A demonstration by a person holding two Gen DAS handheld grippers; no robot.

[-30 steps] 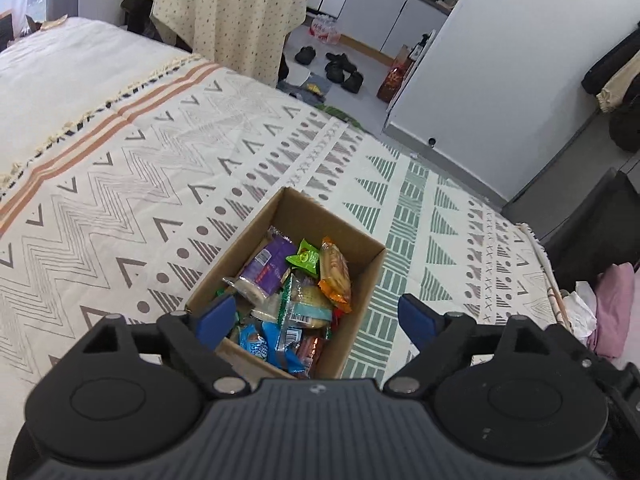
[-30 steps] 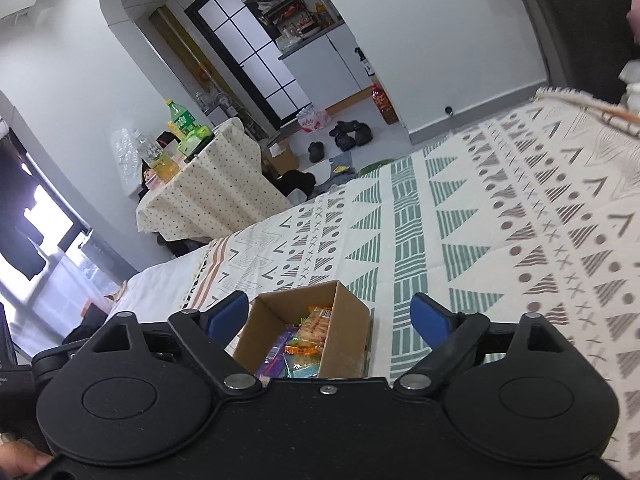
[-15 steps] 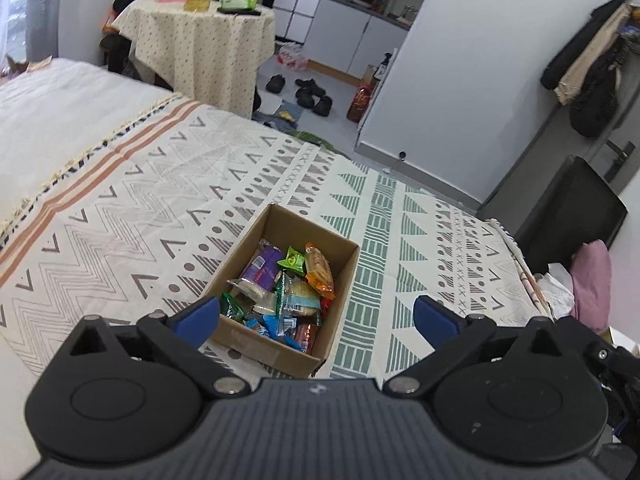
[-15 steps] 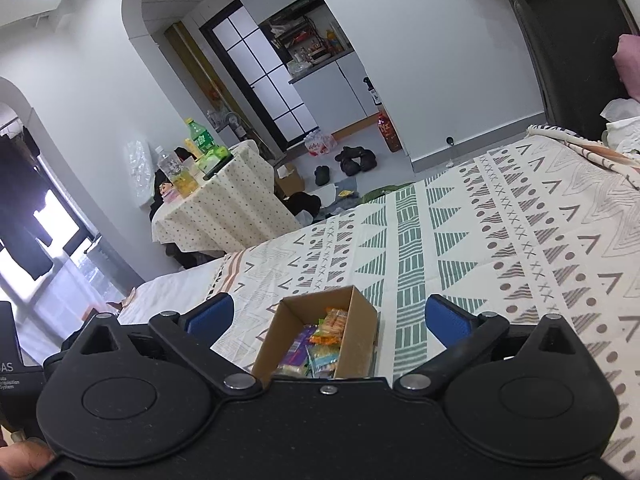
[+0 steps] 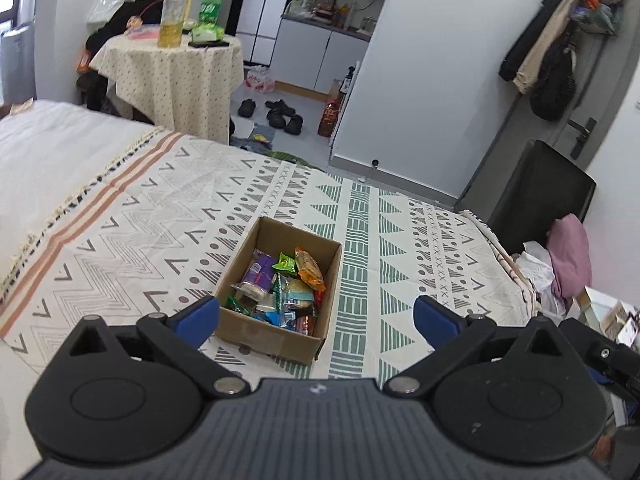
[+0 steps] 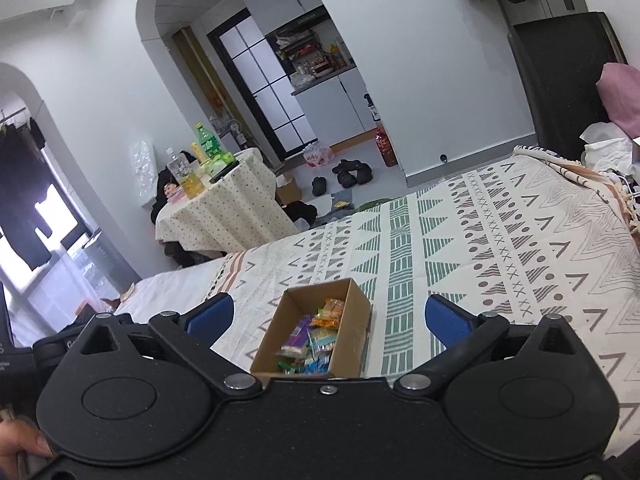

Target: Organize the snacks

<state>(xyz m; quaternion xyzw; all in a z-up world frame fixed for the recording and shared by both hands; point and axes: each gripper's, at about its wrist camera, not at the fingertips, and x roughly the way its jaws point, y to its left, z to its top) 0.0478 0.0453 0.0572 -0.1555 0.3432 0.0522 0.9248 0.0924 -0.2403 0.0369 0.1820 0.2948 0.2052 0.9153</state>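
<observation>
A cardboard box [image 5: 280,292] was seen resting on the patterned bedspread [image 5: 140,216], open at the top and filled with a jumble of wrapped snacks [image 5: 280,288]: a purple packet [image 5: 259,274], a small green one [image 5: 285,262] and an orange one [image 5: 309,272] lay uppermost at the far end. No snack was seen on the cover outside the box.

The box was framed ahead of and below both grippers, between each pair of blue pads. Its long axis was seen running away from the cameras, roughly in line with the fingers. The left gripper [image 5: 316,316] was held with its jaws spread wide and empty, the box lying towards its left finger. The right gripper [image 6: 328,316] was likewise held wide and empty, the box [image 6: 316,336] nearly centred between its pads. Which gripper was nearer could not be settled; both were judged well above the box, with no contact made.

Beyond the bed, a cloth-covered table [image 5: 172,76] bearing bottles [image 5: 170,24] was visible, and shoes [image 5: 280,114] on the floor.
</observation>
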